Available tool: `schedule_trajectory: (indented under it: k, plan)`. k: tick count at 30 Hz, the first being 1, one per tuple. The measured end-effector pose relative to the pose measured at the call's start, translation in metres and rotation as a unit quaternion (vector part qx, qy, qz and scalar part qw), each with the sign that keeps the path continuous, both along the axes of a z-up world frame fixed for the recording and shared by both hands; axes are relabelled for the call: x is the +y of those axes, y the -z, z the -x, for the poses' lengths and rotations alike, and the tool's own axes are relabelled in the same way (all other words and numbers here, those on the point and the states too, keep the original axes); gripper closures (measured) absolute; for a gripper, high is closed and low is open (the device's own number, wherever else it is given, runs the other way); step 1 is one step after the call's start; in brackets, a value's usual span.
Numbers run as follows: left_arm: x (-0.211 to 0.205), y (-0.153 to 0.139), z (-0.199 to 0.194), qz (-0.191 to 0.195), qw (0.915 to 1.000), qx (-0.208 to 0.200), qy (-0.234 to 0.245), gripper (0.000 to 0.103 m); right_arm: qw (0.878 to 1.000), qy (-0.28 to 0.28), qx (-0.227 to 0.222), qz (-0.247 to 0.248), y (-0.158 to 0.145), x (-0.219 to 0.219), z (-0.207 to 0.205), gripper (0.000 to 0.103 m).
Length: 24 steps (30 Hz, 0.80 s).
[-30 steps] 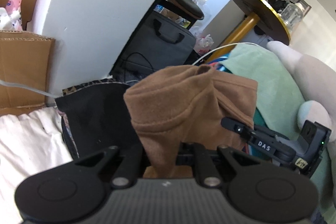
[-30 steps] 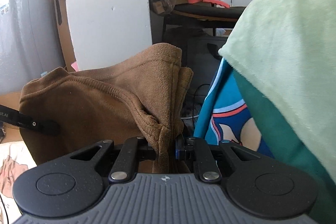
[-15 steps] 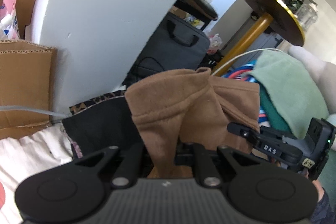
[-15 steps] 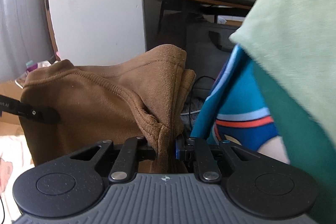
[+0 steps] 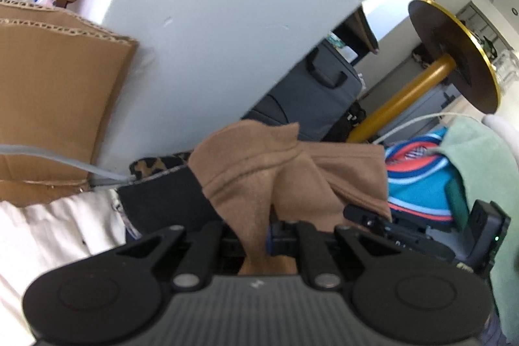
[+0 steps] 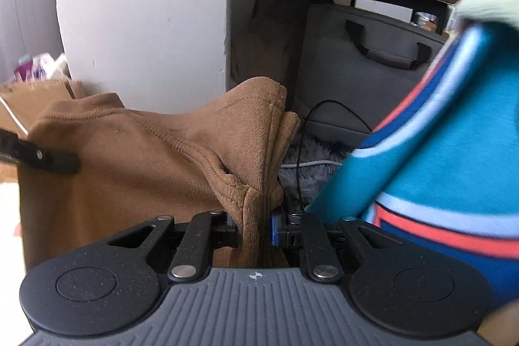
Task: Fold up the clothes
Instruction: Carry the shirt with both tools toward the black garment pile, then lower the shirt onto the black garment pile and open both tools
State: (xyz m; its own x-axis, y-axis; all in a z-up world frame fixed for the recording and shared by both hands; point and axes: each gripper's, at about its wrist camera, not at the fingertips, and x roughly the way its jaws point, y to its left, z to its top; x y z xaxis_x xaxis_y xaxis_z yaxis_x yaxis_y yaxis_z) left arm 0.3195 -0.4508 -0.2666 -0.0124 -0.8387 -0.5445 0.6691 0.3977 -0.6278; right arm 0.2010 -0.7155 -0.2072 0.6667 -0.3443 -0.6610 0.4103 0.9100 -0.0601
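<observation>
Brown garment [image 5: 285,171] lower than before

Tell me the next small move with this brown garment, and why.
Probably draw the two grippers apart to pull the edge taut. The left gripper and right gripper both pinch the brown garment, which hangs bunched and creased between them, so it likely needs spreading before a fold.

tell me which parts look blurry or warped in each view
Left wrist view: the white wall bows into a curve from the fisheye, and the gold table is soft. Right wrist view: the teal blanket is smeared with motion blur, while the brown garment stays sharp, stitching visible.
</observation>
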Motion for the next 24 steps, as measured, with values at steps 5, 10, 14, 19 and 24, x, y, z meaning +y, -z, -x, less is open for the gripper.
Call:
schedule_trajectory:
  k: [5,10,14,19,24]
  plan:
    - [-0.005,0.012,-0.015,-0.003,0.9998,0.004,-0.017,0.096,0.999,-0.007,0.027,0.021,0.024,-0.001,-0.016,0.086]
    - [-0.006,0.021,-0.029,-0.018,0.999,0.012,-0.04,0.095,0.998,-0.018,0.051,0.038,0.039,-0.001,-0.034,0.083]
    - [-0.005,0.029,-0.039,-0.014,0.9981,0.027,-0.053,0.093,0.995,-0.028,0.072,0.064,0.051,-0.002,-0.05,0.076]
    - [-0.005,0.034,-0.039,-0.013,0.9971,0.034,-0.067,0.091,0.988,-0.047,0.105,0.104,0.063,0.001,-0.064,0.059]
    - [0.007,0.033,-0.041,-0.029,0.9948,0.03,-0.093,0.068,0.988,-0.03,0.105,0.108,0.054,-0.015,-0.077,0.047]
